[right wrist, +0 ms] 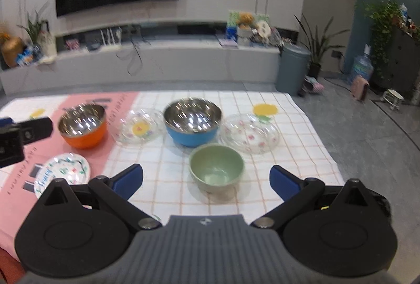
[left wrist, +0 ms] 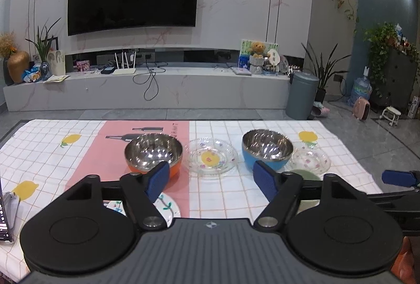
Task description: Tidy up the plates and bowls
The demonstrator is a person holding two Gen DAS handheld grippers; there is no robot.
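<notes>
On the checked tablecloth stand an orange steel bowl, a blue steel bowl and a green bowl. Two clear floral glass plates and a white patterned plate lie between them. My left gripper is open and empty, above the table's near side in front of the middle glass plate. My right gripper is open and empty, its fingers either side of the green bowl, just short of it.
A phone-like device lies at the table's left edge. The table's right edge drops to a grey tiled floor. Beyond the far edge are a TV bench and a grey bin.
</notes>
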